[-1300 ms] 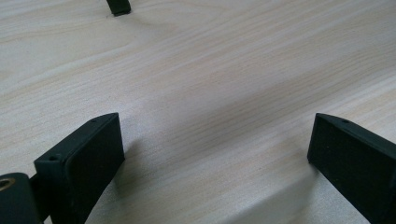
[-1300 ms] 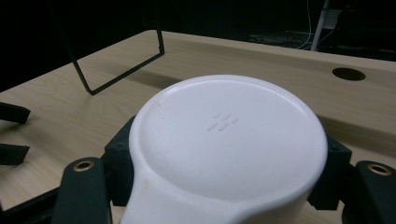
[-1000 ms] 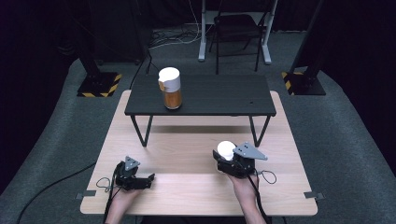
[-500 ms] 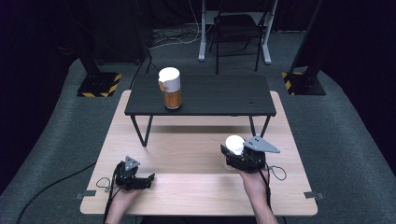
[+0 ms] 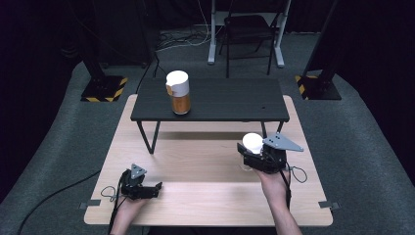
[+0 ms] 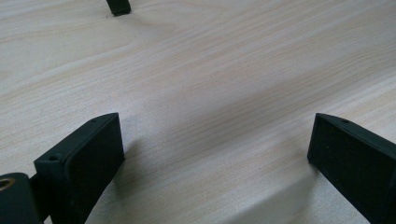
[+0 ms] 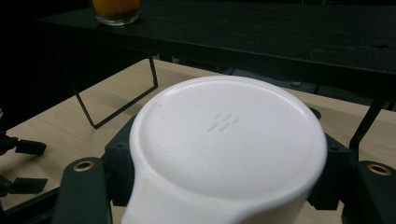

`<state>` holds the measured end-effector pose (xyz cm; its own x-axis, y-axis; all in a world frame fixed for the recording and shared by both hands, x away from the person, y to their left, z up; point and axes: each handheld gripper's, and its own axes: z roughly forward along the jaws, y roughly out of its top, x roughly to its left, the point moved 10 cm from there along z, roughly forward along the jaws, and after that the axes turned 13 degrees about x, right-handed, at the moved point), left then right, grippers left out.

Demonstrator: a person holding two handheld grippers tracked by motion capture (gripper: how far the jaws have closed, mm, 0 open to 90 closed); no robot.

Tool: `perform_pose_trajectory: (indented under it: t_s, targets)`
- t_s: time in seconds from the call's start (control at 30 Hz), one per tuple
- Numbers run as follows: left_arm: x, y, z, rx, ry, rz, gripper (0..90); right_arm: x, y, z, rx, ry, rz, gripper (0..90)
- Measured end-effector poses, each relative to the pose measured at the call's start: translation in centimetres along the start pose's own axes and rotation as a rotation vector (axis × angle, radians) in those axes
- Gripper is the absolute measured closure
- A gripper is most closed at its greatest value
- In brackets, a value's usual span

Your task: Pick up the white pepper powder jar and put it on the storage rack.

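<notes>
We see the right gripper (image 5: pixel 253 155) pinching a white-lidded container (image 5: pixel 253 142) between its jaws, above the wooden table (image 5: pixel 195 196) near the black bench (image 5: pixel 230 100). The left gripper (image 5: pixel 154 188) rests spread open.

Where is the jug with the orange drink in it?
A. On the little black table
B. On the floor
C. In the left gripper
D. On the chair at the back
A: the jug stands upright on the black table, towards its left end, while the left gripper lies open on the wooden table with nothing in it.
</notes>
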<state>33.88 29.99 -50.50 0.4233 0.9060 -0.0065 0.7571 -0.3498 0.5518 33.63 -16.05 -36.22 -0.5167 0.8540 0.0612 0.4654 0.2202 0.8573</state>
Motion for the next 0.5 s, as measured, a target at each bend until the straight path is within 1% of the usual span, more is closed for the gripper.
perform_pose_trajectory:
  t_s: [0.5]
  targets:
    - [0.0,0.0,0.0,0.000,0.000,0.000,3.1,-0.4,3.0,-0.8,-0.007,-0.001,-0.015,29.0]
